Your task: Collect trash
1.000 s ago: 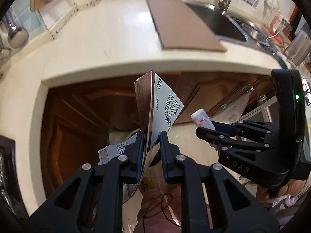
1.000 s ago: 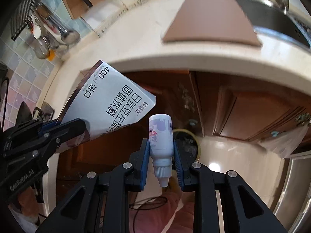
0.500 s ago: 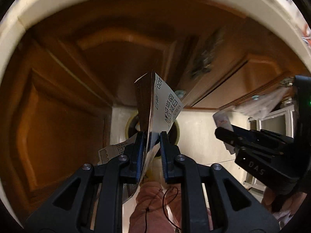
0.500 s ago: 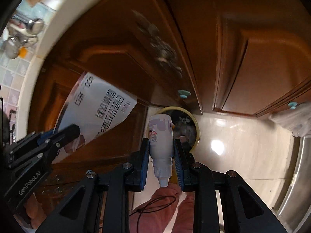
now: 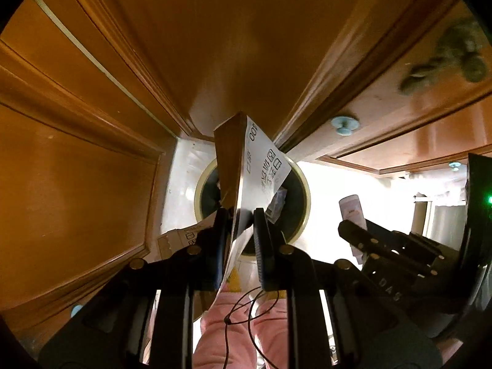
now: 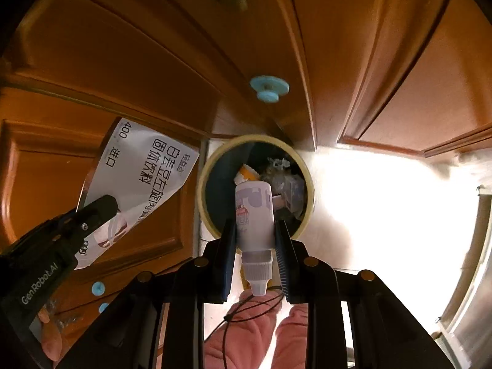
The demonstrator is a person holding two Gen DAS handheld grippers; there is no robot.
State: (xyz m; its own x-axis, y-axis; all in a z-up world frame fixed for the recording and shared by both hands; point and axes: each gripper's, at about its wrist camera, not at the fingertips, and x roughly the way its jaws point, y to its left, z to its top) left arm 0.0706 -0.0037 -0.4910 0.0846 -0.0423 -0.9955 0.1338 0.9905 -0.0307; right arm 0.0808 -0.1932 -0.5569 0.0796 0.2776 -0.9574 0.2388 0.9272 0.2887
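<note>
My left gripper [image 5: 240, 215] is shut on a flat white packet [image 5: 261, 166] printed with black characters; the packet stands edge-on above a round bin [image 5: 303, 181] with a yellowish rim on the floor. In the right wrist view the same packet [image 6: 144, 178] hangs left of the bin [image 6: 203, 196], pinched by the left gripper [image 6: 104, 203]. My right gripper [image 6: 255, 233] is shut on a small white bottle [image 6: 253, 212], cap toward the camera, directly over the bin's opening. Several pieces of rubbish lie inside the bin. The bottle [image 5: 350, 209] also shows at the right of the left wrist view.
Brown wooden cabinet doors [image 6: 138, 55] with pale blue knobs [image 6: 269, 87] rise close behind and left of the bin. A glossy pale floor [image 6: 384, 215] spreads to the right. The person's pink-clad legs [image 6: 252, 332] show below the grippers, with a thin black cord.
Both grippers have dropped from worktop height down in front of the cabinet doors, carrying the packet and the bottle. The bin has grown much larger and nearer in both views.
</note>
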